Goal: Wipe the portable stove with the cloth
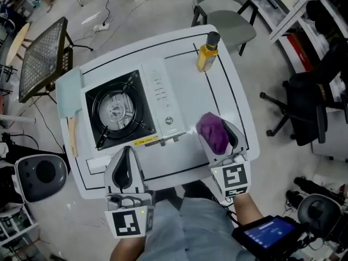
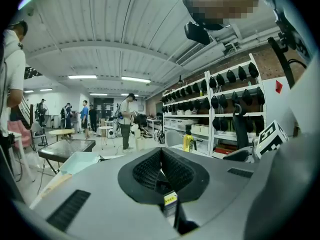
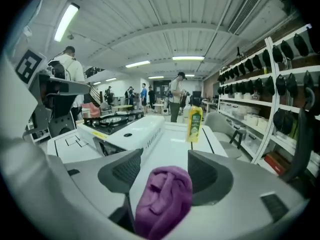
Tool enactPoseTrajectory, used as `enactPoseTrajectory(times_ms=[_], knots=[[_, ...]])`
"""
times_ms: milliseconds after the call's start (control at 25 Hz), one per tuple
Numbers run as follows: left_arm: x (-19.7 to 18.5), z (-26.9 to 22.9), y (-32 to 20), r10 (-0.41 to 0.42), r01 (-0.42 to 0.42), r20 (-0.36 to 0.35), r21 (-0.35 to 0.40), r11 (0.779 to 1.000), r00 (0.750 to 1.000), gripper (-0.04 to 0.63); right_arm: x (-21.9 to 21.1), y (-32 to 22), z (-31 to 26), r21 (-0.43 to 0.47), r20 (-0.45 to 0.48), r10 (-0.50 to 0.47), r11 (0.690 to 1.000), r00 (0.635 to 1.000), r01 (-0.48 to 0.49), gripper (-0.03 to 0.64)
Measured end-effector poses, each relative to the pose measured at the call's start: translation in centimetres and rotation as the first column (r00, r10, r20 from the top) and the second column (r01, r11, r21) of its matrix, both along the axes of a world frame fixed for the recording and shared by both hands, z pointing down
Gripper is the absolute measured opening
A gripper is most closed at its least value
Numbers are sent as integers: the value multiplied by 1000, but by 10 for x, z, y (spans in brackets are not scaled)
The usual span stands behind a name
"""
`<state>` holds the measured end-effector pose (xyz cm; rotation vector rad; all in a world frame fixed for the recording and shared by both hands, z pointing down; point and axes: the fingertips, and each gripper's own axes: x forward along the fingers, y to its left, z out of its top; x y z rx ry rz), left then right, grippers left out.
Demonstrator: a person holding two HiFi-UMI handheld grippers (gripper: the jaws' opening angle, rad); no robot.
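Note:
The portable stove [image 1: 122, 110], white with a black burner, sits on the left half of the white table [image 1: 228, 91]; the right gripper view shows it [image 3: 125, 126] ahead and to the left. A crumpled purple cloth [image 1: 213, 132] lies on the table right of the stove's front corner. My right gripper [image 1: 216, 128] stands open around it, and in the right gripper view the cloth [image 3: 162, 199] fills the gap of that gripper [image 3: 165, 166] without being pinched. My left gripper [image 1: 126, 152] is near the table's front edge just before the stove, shut and empty, its pads [image 2: 161, 156] meeting.
A yellow bottle [image 1: 207, 52] stands at the table's far side. A pale blue scraper with a wooden handle [image 1: 70, 99] lies left of the stove. Chairs [image 1: 228, 20] and an office chair [image 1: 304, 102] surround the table; people stand far off.

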<state>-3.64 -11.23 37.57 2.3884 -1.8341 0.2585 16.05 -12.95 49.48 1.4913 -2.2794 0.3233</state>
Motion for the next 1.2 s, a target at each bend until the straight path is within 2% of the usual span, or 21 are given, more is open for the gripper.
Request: enactPoseTrajectory(times_ms=[240,360,440,600,680,720,880,1040,1200], knots=[[6,42,-11,20,-21,-10,-89,996,1000,18,0,11,67,-172,-78,-43,985,996,30,273],[10,44,-16,29,-31,-21,-79,996,999,18,3,15,89,-226,-144,-53,974,988,19,275],[12,41,-20,37,-39,-29,-59,997,999,18,7,14,95,-230,-171,-45,973,984,5,275],[5,52,-9,15,-17,-16,-114,993,1000,18,18,8,93,-209,-208,-2,977,978,-43,265],[2,48,-6,6,-8,-13,-102,995,1000,18,21,6,93,-207,-219,0,977,976,-46,184],[0,44,-4,1,-2,-13,-93,996,1000,18,21,6,90,-210,-209,-2,977,978,-43,165],[-7,16,4,-22,22,-15,-45,999,1000,18,9,2,56,-169,-128,-8,985,992,-14,124],[-16,-24,21,-60,60,-22,29,998,998,18,-11,-5,-5,-56,-87,-52,997,995,47,123],[-33,-68,40,-108,110,-25,124,986,994,18,-39,-2,-60,40,-76,-124,991,989,127,123]])
